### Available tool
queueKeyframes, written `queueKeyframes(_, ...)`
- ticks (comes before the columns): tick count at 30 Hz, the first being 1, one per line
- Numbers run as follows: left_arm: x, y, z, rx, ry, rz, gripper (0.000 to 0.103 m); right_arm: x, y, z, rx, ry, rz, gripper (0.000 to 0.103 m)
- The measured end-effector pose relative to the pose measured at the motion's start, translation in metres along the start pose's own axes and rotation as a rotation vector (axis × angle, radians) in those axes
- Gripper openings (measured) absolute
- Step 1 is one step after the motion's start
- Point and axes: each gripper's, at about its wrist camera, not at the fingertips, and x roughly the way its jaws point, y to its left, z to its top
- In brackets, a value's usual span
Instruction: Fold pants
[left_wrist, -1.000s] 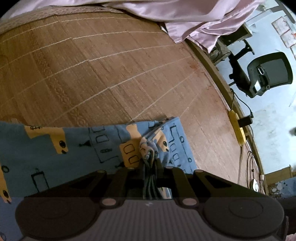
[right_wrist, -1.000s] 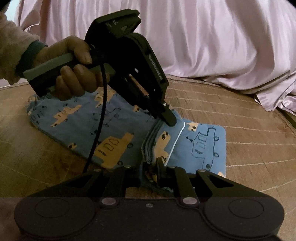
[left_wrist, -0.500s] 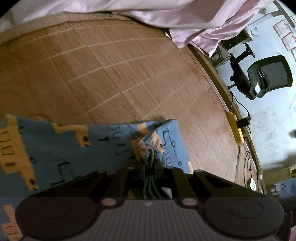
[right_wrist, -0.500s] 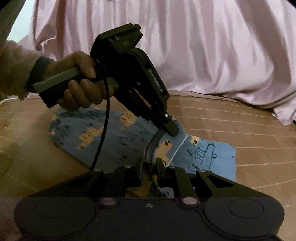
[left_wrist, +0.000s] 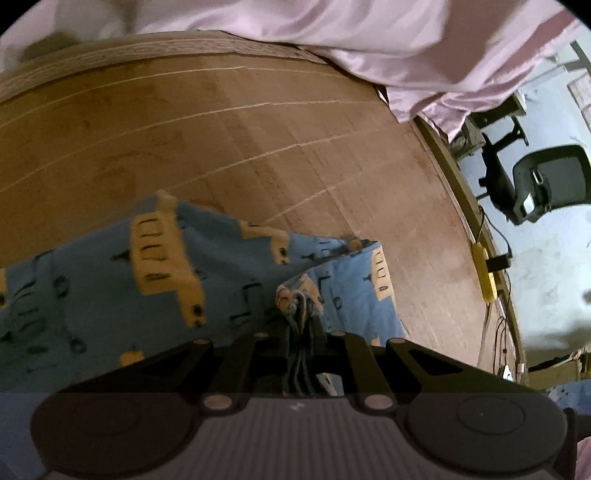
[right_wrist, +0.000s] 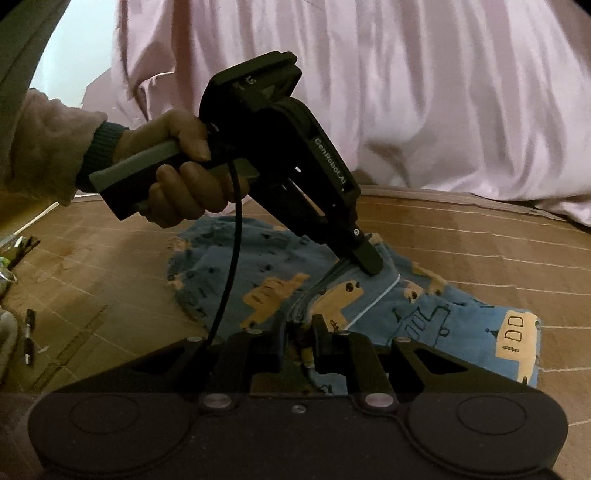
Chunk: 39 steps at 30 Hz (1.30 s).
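Pinching a bunched edge of the pants (right_wrist: 266, 291), both grippers hold the blue cloth with its yellow truck print above a woven mat (left_wrist: 229, 147). Seen from the right wrist, the left gripper (right_wrist: 364, 260) reaches down from the upper left, gripped by a hand (right_wrist: 177, 170) in a pale sleeve (right_wrist: 40, 147), and its jaws close narrowly on a ridge of stacked folds near the middle of the garment. From its own camera, the left gripper (left_wrist: 303, 332) has several gathered layers running straight back between the jaws, with cloth spreading out to the left and a shorter flap to the right. The right gripper (right_wrist: 299, 332) clamps the nearer end of that same ridge, jaws narrow, the fabric wedged between them and fanning out ahead to both sides. A white cord (right_wrist: 376, 301) crosses the cloth between the two grips. Pink bedding (right_wrist: 406, 92) is heaped behind the mat, and an office chair (left_wrist: 546, 181) stands off to the right, on the floor past the mat's edge.
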Motion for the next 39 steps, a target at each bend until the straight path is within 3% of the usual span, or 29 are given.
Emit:
queueKeyframes(8, -0.022, 0.03, -0.013, -0.053, -0.04, -0.012, 0.01, 0.028, 0.016, 0.005, 0.0, 0.039, 0.053, 0.015)
queueKeyframes(19, -0.016, 0.059, -0.02, -0.084, -0.034, 0.035, 0.011, 0.054, 0.021, -0.005, -0.016, 0.097, 0.066, 0.016)
queueKeyframes(23, -0.013, 0.058, -0.017, -0.072, -0.003, 0.092, 0.018, 0.055, 0.025, -0.009, -0.033, 0.092, 0.071, 0.027)
queueKeyframes(24, -0.015, 0.058, -0.017, -0.073, -0.004, 0.095, 0.02, 0.053, 0.025, -0.009, -0.035, 0.088, 0.078, 0.037)
queueKeyframes(25, -0.017, 0.056, -0.018, -0.071, -0.009, 0.112, 0.031, 0.051, 0.025, -0.009, -0.036, 0.087, 0.085, 0.045)
queueKeyframes(26, -0.021, 0.053, -0.018, -0.061, -0.019, 0.145, 0.045, 0.046, 0.023, -0.009, -0.037, 0.081, 0.089, 0.06)
queueKeyframes(27, -0.024, 0.05, -0.02, -0.048, -0.03, 0.171, 0.053, 0.041, 0.021, -0.009, -0.039, 0.072, 0.085, 0.07)
queueKeyframes(28, -0.028, 0.046, -0.021, -0.031, -0.045, 0.2, 0.063, 0.035, 0.018, -0.008, -0.044, 0.061, 0.074, 0.074)
queueKeyframes(30, -0.036, 0.037, -0.026, 0.009, -0.08, 0.255, 0.067, 0.024, 0.009, -0.007, -0.057, 0.05, 0.031, 0.089)
queueKeyframes(33, -0.044, 0.023, -0.037, 0.048, -0.131, 0.33, 0.081, 0.008, -0.012, -0.01, -0.1, 0.054, -0.07, 0.098)
queueKeyframes(39, -0.042, 0.002, -0.06, 0.067, -0.201, 0.419, 0.083, -0.004, -0.062, -0.022, -0.087, 0.038, -0.31, 0.098)
